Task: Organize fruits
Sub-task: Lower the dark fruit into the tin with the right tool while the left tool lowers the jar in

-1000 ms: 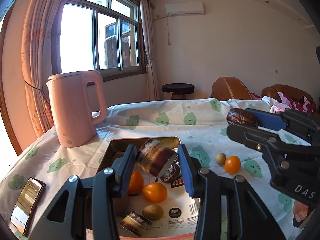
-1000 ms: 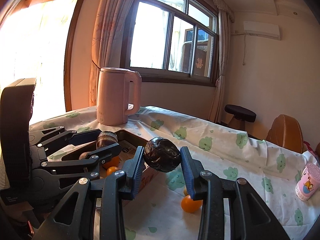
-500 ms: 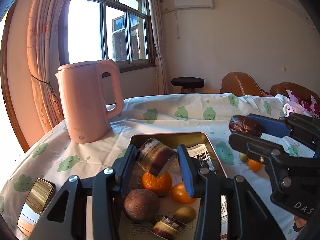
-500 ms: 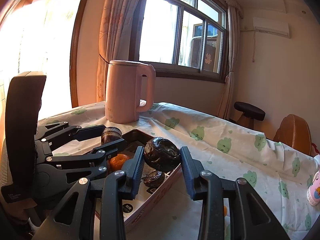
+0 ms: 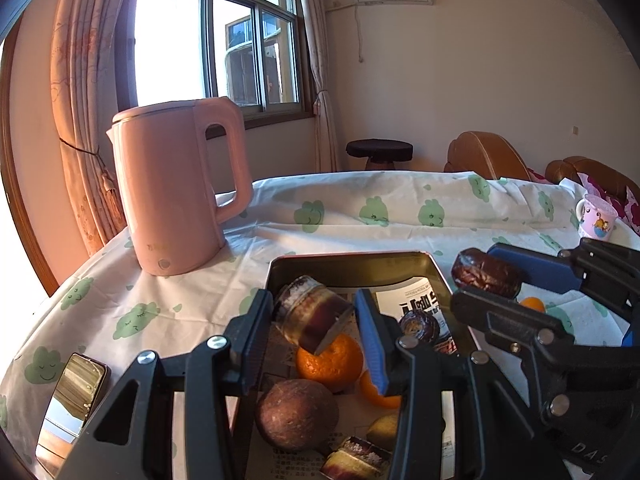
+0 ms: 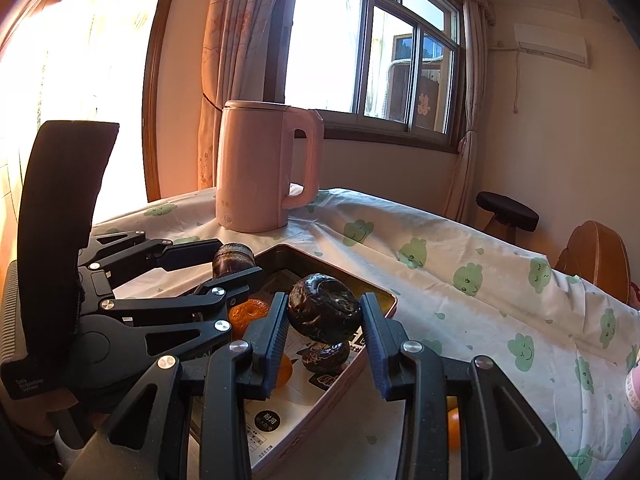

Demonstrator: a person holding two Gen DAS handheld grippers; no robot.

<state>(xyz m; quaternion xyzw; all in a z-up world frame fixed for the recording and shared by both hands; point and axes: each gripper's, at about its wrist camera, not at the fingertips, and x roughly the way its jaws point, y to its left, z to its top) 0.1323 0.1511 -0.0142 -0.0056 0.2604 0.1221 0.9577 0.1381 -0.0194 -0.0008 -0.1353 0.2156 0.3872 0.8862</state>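
My left gripper (image 5: 316,316) is shut on a dark, cut fruit piece (image 5: 312,314) and holds it above the metal tray (image 5: 352,264). My right gripper (image 6: 325,320) is shut on a dark wrinkled fruit (image 6: 324,312), also over the tray (image 6: 384,304). In the tray lie an orange (image 5: 330,362), a second orange (image 5: 376,392), a brown round fruit (image 5: 296,416), a small yellowish fruit (image 5: 382,432), a dark fruit (image 5: 418,324) and a cut piece (image 5: 356,460). The right gripper shows at the right in the left wrist view (image 5: 486,280).
A pink kettle (image 5: 176,192) stands on the cloud-print tablecloth behind the tray. A phone (image 5: 72,400) lies at the table's left edge. An orange (image 5: 532,304) lies on the cloth right of the tray. A pink cup (image 5: 598,216) stands far right.
Both grippers have moved forward and left over the tray with their fruits still held. The kettle looms closer.
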